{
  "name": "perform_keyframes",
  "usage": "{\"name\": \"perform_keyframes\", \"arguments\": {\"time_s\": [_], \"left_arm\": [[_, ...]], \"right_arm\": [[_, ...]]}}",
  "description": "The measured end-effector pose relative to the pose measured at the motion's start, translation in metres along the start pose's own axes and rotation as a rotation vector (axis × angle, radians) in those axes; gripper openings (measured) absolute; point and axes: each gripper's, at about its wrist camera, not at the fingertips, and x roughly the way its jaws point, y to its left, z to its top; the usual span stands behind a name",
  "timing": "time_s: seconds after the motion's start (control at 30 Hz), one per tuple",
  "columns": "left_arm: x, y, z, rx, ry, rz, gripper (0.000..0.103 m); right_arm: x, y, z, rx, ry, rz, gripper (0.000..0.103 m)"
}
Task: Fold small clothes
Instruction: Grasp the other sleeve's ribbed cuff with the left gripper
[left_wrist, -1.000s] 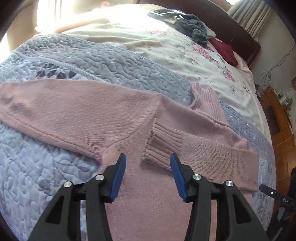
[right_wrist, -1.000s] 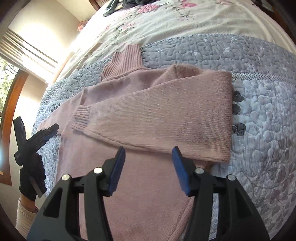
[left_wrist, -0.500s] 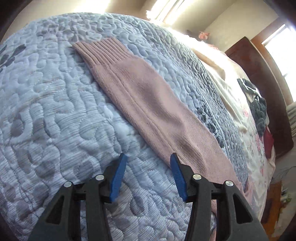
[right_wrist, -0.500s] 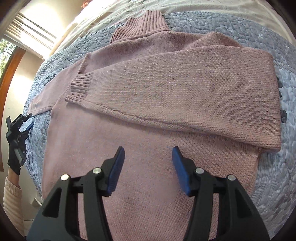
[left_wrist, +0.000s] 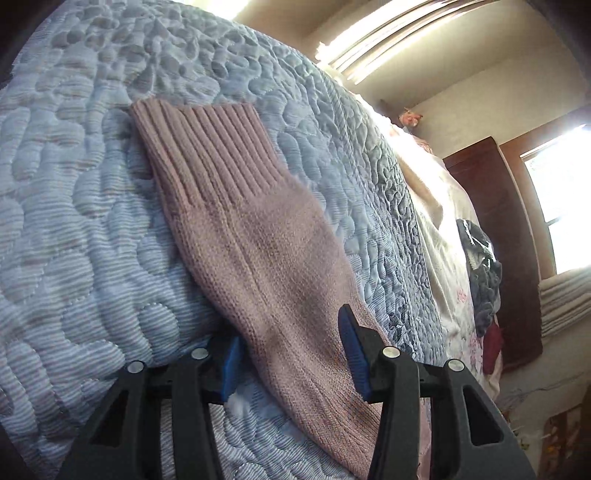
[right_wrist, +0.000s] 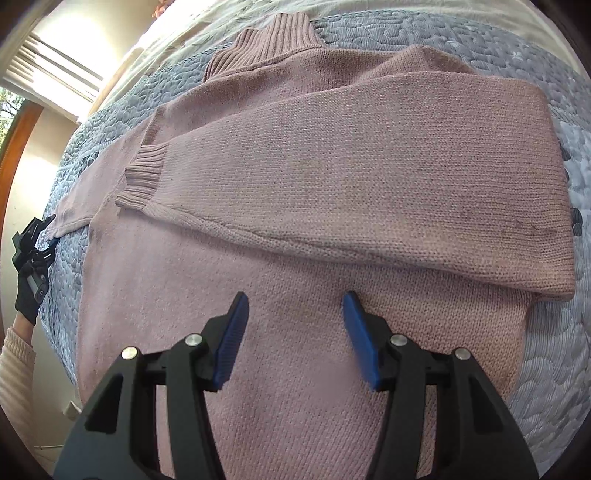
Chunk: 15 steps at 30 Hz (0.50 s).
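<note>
Currently, in your left wrist view, your left gripper (left_wrist: 291, 354) sits low over the blue quilted bedspread (left_wrist: 74, 229) with its jaws standing apart. The outstretched sleeve (left_wrist: 258, 236) of the pink sweater runs between them: one blue pad lies at the sleeve's left edge, partly tucked behind the fabric, the other rests on or just above its right part; you cannot tell from this view whether either pad presses the knit. The ribbed cuff (left_wrist: 210, 147) points to 11 o'clock, flat on the quilt. At 3 o'clock a heap of grey-blue clothes (left_wrist: 484, 266) lies on a floral sheet, with a dark red item (left_wrist: 493, 343) just below it and a dark wooden headboard (left_wrist: 491, 221) behind.

In your right wrist view, your right gripper (right_wrist: 293, 339) hovers over the sweater's body (right_wrist: 258, 332), jaws wide apart and gripping nothing. The pink sweater lies spread on the bedspread, its ribbed collar (right_wrist: 269, 40) at 12 o'clock. One sleeve is folded across the chest (right_wrist: 369, 177), its cuff ending near 9 o'clock. The other sleeve extends toward 9 o'clock, where your gloved left hand (right_wrist: 29, 291) holds the left gripper at the sleeve's end.
</note>
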Motion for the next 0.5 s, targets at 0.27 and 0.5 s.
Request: {"name": "perform_keyframes", "arguments": {"time_s": [0.27, 0.5], "left_arm": [[-0.004, -0.01, -0.001, 0.067, -0.008, 0.049, 0.007], [-0.026, -0.059, -0.021, 0.179, -0.024, -0.052, 0.006]], "right_arm": [[0.0, -0.002, -0.002, 0.003, -0.008, 0.016, 0.054], [-0.003, -0.002, -0.003, 0.014, -0.012, 0.022, 0.054]]}}
